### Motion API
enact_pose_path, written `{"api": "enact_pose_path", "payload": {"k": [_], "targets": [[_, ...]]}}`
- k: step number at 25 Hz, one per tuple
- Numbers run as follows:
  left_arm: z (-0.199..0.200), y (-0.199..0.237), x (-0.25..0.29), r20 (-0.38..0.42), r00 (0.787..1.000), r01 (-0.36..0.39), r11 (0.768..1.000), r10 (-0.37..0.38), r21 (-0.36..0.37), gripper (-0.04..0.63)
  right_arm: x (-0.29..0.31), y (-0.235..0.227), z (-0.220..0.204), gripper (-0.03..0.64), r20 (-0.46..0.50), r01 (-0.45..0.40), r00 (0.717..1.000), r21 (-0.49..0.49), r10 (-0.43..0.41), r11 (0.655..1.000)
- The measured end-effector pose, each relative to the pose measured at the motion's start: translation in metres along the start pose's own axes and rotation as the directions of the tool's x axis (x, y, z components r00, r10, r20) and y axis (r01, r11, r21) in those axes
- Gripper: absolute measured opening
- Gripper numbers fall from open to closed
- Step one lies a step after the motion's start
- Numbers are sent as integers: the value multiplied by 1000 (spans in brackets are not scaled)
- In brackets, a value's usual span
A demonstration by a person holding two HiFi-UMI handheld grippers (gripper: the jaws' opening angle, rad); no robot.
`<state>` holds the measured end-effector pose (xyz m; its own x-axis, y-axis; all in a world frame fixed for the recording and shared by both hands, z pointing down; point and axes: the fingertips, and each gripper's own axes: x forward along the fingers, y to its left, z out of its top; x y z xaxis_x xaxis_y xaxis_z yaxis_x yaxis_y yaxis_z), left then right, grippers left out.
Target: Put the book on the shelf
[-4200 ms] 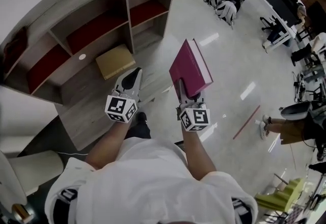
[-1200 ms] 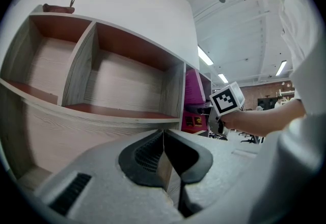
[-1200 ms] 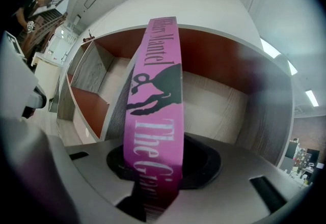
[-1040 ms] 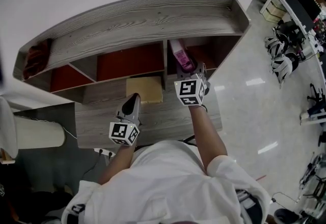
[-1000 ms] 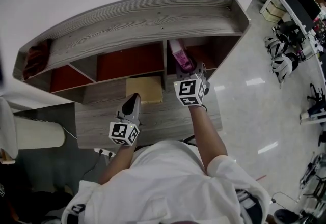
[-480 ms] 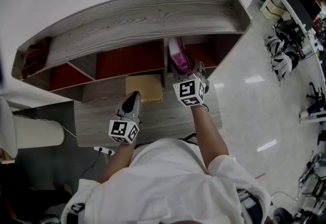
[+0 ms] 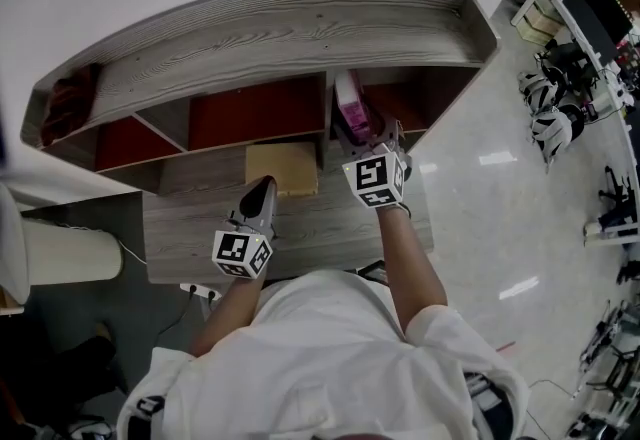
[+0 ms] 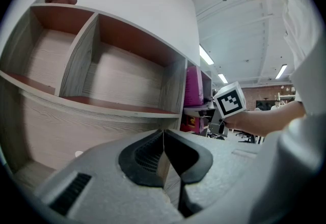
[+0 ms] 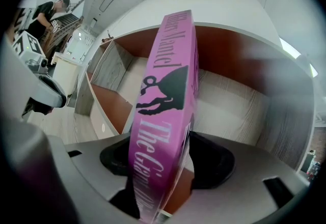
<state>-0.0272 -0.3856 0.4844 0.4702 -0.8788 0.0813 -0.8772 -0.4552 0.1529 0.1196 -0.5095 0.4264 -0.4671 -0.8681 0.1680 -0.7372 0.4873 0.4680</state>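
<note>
Right claw (image 9: 166,165) opening round slim book (image 9: 165,80)

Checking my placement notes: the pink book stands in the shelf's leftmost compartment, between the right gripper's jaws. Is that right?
No: the pink book stands in the rightmost compartment of the shelf, not the leftmost, as the head view shows. It is between the jaws of the right gripper, which are opening.

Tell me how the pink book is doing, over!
Left gripper shut, empty. Right gripper jaws opening, pink book between them. Book upright in right compartment of shelf. Brown box lower down, clear of it.
</note>
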Motion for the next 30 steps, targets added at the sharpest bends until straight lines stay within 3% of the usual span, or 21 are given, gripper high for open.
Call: {"api": "enact_pose_path", "payload": {"k": [30], "targets": [[-9,-13,-3,-22,999,33,999,-34,-24,18,-26,-7,17,244,40,42,998,37,-44,998]]}}
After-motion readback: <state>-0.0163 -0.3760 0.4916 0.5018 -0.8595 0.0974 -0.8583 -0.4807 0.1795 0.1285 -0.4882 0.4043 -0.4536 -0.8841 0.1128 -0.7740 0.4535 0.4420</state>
